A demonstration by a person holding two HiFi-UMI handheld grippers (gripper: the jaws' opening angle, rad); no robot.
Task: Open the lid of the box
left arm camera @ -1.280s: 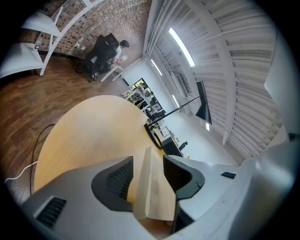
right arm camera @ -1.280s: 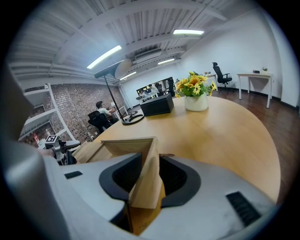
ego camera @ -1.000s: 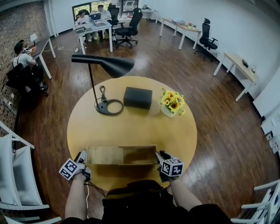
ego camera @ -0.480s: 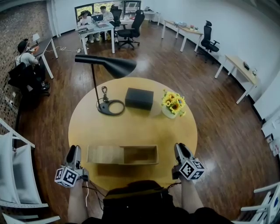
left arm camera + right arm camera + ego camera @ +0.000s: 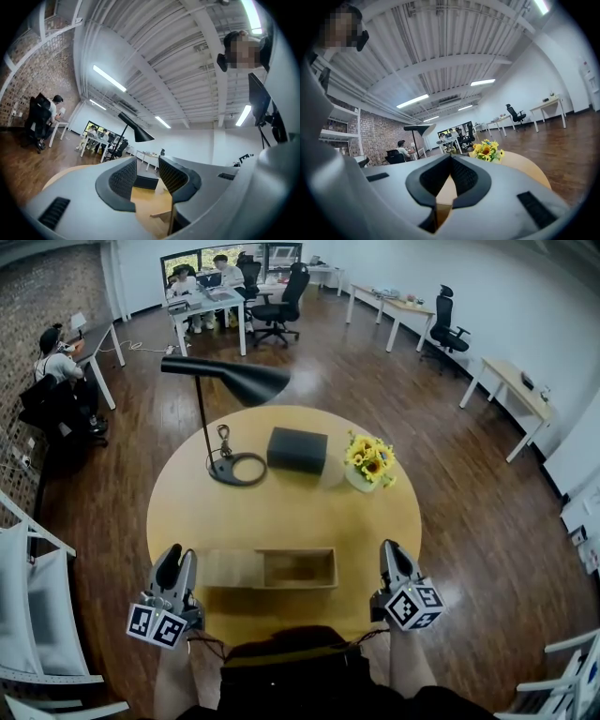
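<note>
Dark wood floor surrounds a round table carrying a black lamp, a black case and yellow flowers. At the table's near edge lies the wooden box, with its lid covering only the left part. The left gripper stands near the box's left end, its jaws closing on nothing. The right gripper stands off the right end, jaws together and empty.

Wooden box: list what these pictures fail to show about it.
1. Contents of the wooden box: head view, the open part is too small and shadowed.
2. Most of the box: left gripper view, the left gripper, jaws closing on nothing, covers all but one edge.
</note>
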